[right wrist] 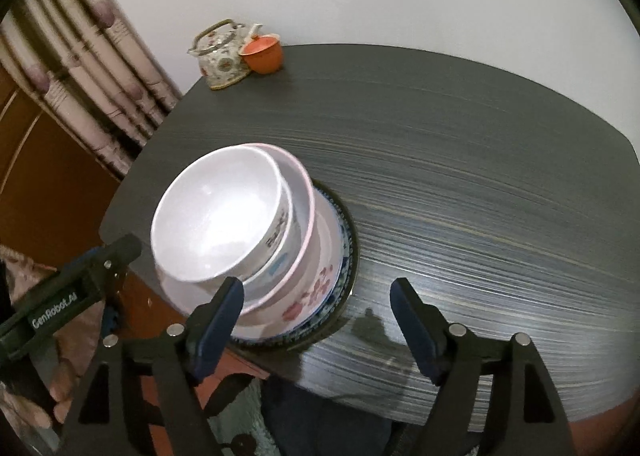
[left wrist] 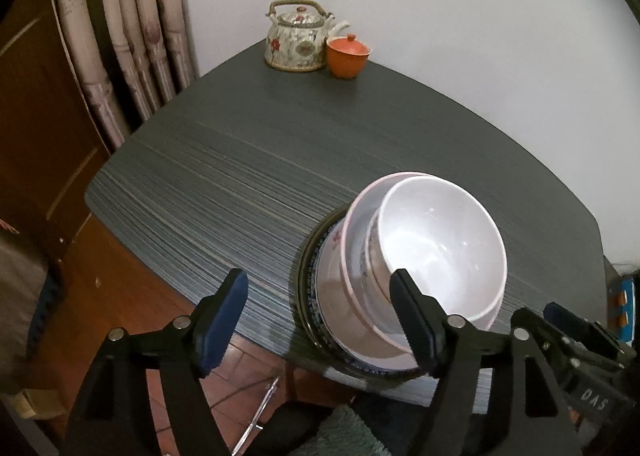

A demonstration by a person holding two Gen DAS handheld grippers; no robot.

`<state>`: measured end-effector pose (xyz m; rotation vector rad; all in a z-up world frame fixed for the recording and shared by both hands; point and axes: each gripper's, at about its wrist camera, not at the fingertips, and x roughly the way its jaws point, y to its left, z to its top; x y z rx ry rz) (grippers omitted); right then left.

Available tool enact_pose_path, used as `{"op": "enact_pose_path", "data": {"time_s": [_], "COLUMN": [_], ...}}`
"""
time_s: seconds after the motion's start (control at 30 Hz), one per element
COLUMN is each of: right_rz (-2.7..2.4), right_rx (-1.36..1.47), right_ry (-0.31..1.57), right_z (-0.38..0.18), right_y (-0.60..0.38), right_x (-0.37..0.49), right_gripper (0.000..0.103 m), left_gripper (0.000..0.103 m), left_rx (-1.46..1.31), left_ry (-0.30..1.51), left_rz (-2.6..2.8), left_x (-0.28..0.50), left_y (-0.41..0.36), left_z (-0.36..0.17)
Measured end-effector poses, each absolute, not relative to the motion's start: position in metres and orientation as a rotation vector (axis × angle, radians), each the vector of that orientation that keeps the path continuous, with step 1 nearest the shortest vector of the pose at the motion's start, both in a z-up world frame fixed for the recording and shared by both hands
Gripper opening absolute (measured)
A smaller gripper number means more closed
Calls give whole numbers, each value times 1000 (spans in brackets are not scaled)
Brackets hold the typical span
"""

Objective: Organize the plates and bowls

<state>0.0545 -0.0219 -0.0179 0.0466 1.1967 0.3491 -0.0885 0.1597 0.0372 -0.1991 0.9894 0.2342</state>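
Near the front edge of the dark table (left wrist: 240,156) stands one stack of dishes. A white bowl (left wrist: 440,248) (right wrist: 216,216) sits on top, tilted inside a pink-rimmed bowl (left wrist: 360,240) (right wrist: 298,192). Under them lie a flowered white plate (right wrist: 304,304), a blue-patterned plate (left wrist: 316,296) and a dark plate (left wrist: 304,296) (right wrist: 352,248). My left gripper (left wrist: 318,280) hovers open above the stack's left side, and its pads touch nothing. My right gripper (right wrist: 318,288) is open above the right side, holding nothing. Each gripper shows at the edge of the other's view.
A patterned teapot (left wrist: 298,38) (right wrist: 220,52) and an orange lidded cup (left wrist: 347,56) (right wrist: 262,54) stand at the table's far corner against the white wall. A striped curtain (left wrist: 120,36) hangs left. A hand (right wrist: 60,388) grips the left tool. Red floor tiles (left wrist: 240,376) lie below.
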Motion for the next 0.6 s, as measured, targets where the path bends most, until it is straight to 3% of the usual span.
{"op": "enact_pose_path", "data": {"time_s": [0.6], "right_rz": [477], "right_rx": [4], "right_ry": [1192], "right_z": [-16], "right_y": [-8], "right_x": [11], "right_gripper": [82], "left_gripper": [83], "left_rx": [-146], "left_ry": [951], "left_rz": [241], "left_x": [-101], "left_y": [128], "left_z": [46]}}
